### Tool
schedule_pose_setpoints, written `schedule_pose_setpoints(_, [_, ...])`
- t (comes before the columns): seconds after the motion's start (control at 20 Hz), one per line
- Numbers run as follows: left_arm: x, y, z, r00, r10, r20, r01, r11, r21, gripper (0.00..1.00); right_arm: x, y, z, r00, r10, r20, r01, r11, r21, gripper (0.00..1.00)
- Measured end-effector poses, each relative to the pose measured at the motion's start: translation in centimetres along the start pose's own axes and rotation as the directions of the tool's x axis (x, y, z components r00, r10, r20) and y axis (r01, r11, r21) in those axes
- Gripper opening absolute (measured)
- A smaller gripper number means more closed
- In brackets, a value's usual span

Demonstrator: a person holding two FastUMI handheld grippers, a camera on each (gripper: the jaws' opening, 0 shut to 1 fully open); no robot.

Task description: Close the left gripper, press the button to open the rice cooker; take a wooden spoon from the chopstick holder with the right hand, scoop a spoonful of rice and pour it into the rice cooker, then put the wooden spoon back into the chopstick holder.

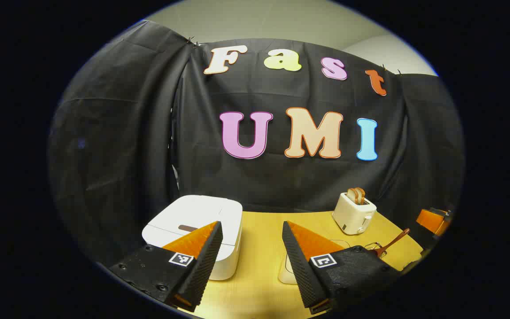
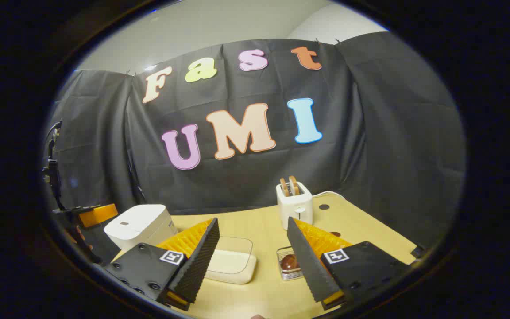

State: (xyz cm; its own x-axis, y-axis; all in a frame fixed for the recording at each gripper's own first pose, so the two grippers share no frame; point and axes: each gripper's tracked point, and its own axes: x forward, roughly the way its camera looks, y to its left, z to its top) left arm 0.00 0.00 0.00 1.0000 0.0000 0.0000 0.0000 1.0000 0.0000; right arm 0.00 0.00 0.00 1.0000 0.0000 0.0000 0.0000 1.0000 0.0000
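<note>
— Two things matter first: where is the rice cooker (image 1: 195, 230), and how do the tools stand?

— It sits closed at the left end of the table (image 1: 259, 239), just ahead of the left gripper (image 1: 249, 252), whose fingers are spread wide with nothing between them. From the right gripper view the same rice cooker (image 2: 140, 226) is well off to the left.

— So the step in hand?

— By my reading, the very first one — bring those left fingers together, then press the dark oblong mark on the lid, which I take for the button. Better to push with the closed tips straight down on that mark than to slide across the lid; the shell looks smooth and glossy, so a slanted push could skid.

— And the right side?

— The right gripper (image 2: 255, 252) is also spread apart and empty. Just ahead of it lie a clear-lidded box of rice (image 2: 233, 261) and a small clear holder (image 2: 289, 263) with something brown in it. In the left gripper view a wooden spoon (image 1: 392, 243) leans there, its handle slim and reddish.

— Anything else?

— A rounded white toaster (image 2: 295, 204) with two slices up, farther back on the pale wood top.
</note>
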Motion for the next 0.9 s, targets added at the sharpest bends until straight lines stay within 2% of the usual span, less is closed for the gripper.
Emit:
schedule_pose_setpoints(0.2, [0.3,-1.1,0.1,1.000,-0.008,0.004,0.008,1.000,0.000,0.80,0.1,-1.4,0.2,1.000,-0.010,-0.005,0.011,1.000,0.009,0.98])
schedule_pose_setpoints(0.45, [0.6,-3.0,-0.3,0.998,-0.054,-0.016,0.054,0.999,-0.003,0.80,-0.7,-3.0,0.5,0.999,-0.048,0.015,0.049,0.999,-0.009,0.99])
schedule_pose_setpoints(0.7, [0.1,-4.2,-0.2,0.997,-0.081,-0.001,0.081,0.997,-0.009,0.80,-1.7,-4.0,0.7,0.998,-0.060,0.029,0.059,0.998,0.015,0.98])
schedule_pose_setpoints(0.75, [-0.1,-4.5,-0.2,0.996,-0.091,-0.001,0.091,0.996,-0.009,0.76,-1.9,-4.2,0.6,0.998,-0.061,0.029,0.061,0.998,0.016,0.98])
schedule_pose_setpoints(0.9, [-0.7,-4.5,-0.5,0.996,-0.087,-0.007,0.087,0.996,-0.001,0.78,-2.2,-4.6,0.3,0.998,-0.055,0.024,0.055,0.998,0.024,0.98])
